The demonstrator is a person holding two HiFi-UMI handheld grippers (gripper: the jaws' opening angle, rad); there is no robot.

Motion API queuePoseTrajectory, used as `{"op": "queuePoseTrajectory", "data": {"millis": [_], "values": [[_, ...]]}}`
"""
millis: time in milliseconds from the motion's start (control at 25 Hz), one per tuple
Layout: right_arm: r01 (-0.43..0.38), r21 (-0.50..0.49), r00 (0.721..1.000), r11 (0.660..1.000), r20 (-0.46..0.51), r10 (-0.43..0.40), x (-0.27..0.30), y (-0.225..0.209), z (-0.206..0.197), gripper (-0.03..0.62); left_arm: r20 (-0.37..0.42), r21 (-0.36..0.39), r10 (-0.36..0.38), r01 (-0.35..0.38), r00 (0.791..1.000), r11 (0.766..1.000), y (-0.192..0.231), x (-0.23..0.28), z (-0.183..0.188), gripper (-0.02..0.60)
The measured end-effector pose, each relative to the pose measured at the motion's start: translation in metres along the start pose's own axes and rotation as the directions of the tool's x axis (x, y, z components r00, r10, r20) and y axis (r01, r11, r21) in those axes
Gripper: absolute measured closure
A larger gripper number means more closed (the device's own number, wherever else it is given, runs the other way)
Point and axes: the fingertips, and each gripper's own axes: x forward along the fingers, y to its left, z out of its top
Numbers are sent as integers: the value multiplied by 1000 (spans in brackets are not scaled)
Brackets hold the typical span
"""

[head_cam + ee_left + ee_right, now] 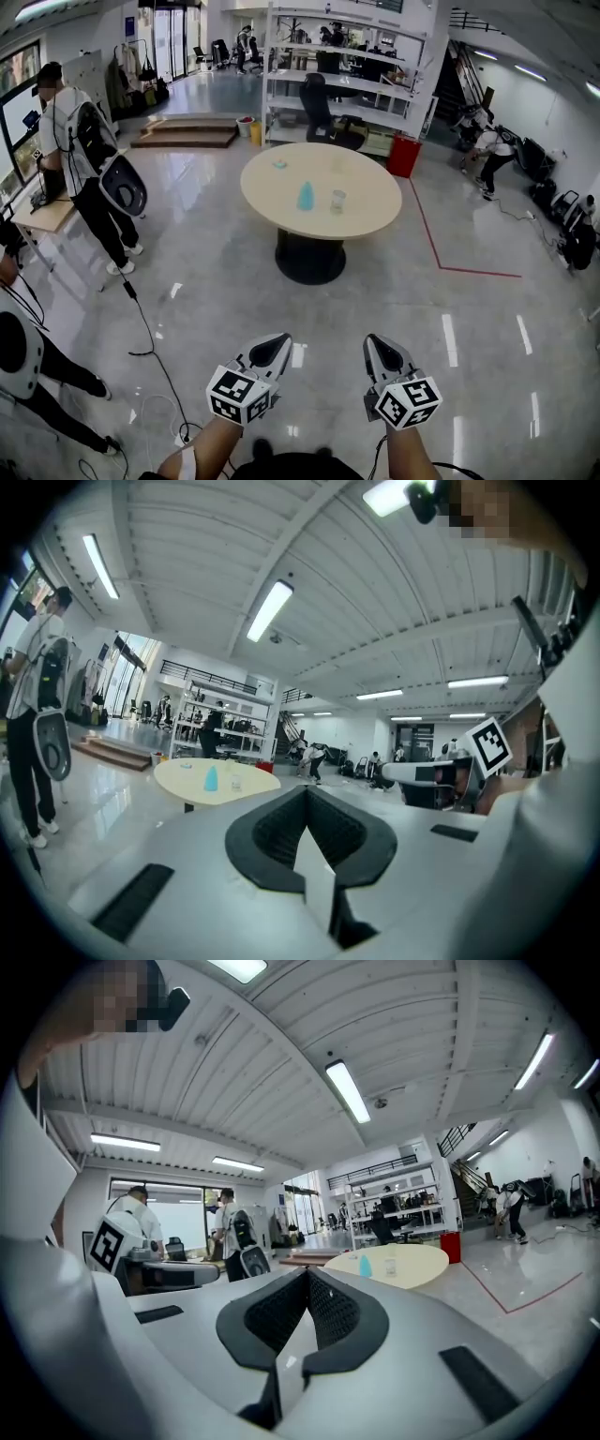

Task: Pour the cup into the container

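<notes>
Left gripper (271, 349): jaws closed tip to tip, nothing between. Right gripper (383, 352): jaws closed, empty. Both held over glossy floor (487, 319), well apart from round beige table (375, 221). Clear cup (337, 201) upright on table, just right of blue container (306, 196). Marker cubes (241, 395) carry black-and-white square patterns.

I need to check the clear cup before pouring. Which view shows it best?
The head view: the clear cup stands on the round table, right of the blue container, seen from above. In the left gripper view the clear cup is a tiny faint speck; in the right gripper view the clear cup likewise.
</notes>
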Motion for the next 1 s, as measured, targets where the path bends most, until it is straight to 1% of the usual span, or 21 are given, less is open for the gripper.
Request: {"op": "queuePoseTrajectory", "data": {"millis": [40, 120, 280, 400, 680, 1000], "values": [[0, -10, 1000, 1000, 1, 0, -4, -5, 5, 589, 11, -7, -8, 8, 1000, 1000, -6, 4, 4, 581], [4, -29, 1000, 1000, 7, -4, -8, -15, 11, 589, 17, 3, -13, 13, 1000, 1000, -13, 12, 9, 581], [10, 7, 1000, 1000, 13, -10, -9, -27, 14, 589, 21, 13, 11, -11, 1000, 1000, -16, 20, 20, 581], [8, 1, 1000, 1000, 4, -8, -14, -28, 12, 589, 11, 30, 11, -11, 1000, 999, -23, 21, 18, 581], [-3, -15, 1000, 1000, 4, 3, -15, -30, 15, 589, 23, 31, 6, -7, 1000, 999, -33, 27, 22, 581], [-1, -21, 1000, 1000, -4, 1, -9, -27, 13, 589, 21, 38, 6, -7, 1000, 999, -25, 27, 22, 581]]}}
